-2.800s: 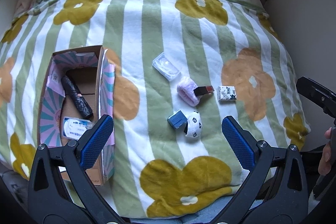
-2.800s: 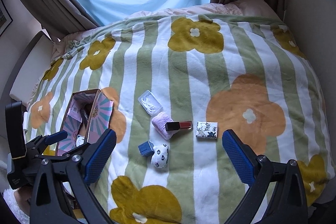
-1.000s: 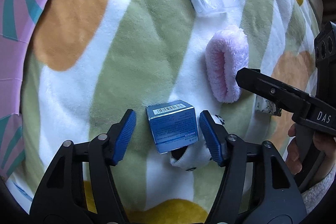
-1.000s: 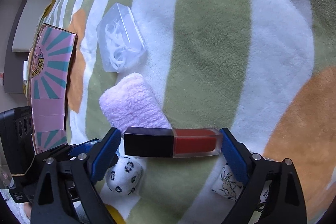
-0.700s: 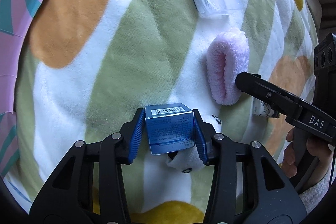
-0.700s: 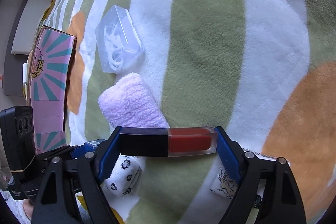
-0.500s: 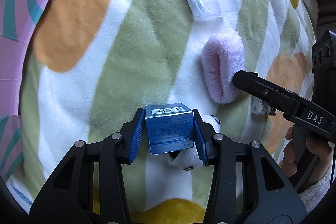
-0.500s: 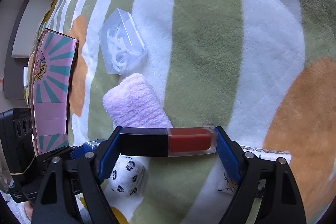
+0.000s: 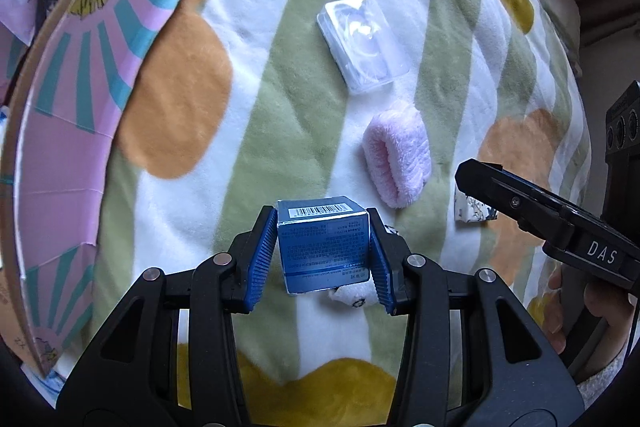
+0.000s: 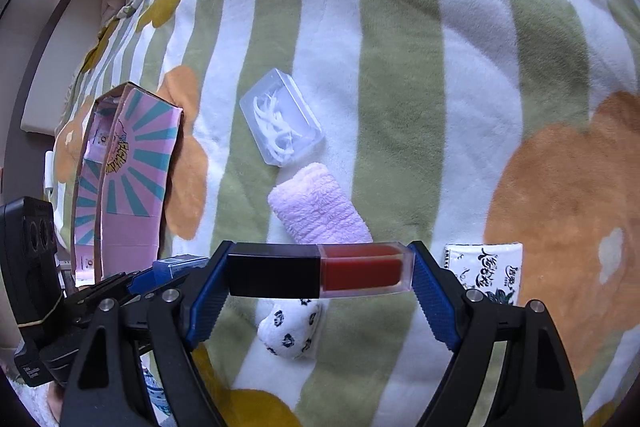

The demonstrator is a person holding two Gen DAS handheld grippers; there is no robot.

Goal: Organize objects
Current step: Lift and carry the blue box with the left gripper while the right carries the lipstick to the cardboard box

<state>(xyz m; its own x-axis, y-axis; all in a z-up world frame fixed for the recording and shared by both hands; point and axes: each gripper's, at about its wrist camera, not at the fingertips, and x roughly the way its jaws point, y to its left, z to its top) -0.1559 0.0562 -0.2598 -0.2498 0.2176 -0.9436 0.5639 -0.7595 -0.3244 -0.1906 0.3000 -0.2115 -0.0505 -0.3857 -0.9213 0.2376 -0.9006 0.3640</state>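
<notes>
Left gripper (image 9: 322,259) clamped on the blue carton (image 9: 323,245), pads flat on its two side faces, barcode end facing away. It hangs clear above the blanket (image 9: 280,107). Carton looks light, thin card: crushable if squeezed harder, but flat matte sides give good friction. Grip sits mid-body, which is right.

Right gripper (image 10: 320,277) holds the lip gloss (image 10: 320,269) lengthwise, one pad on the black cap end, one on the clear red end. Jaws stand wide because the tube spans them. End-on grip on a hard, glossy plastic tube is the weak one: small contact patches, likely to pivot or pop out if tilted. Probably light, rigid, could crack if dropped on a hard edge; the blanket is forgiving.

Open box (image 9: 80,87) lies at 10 o'clock from the left gripper, likely the drop target.

Left on the blanket:
- clear case (image 10: 280,123) at 12 o'clock of the right gripper, hard and slick
- pink towel (image 10: 318,207) just behind the tube, soft, grab anywhere
- spotted sock (image 10: 290,327) below it, soft
- printed packet (image 10: 484,273) at 3 o'clock, flat, needs an edge pinch
</notes>
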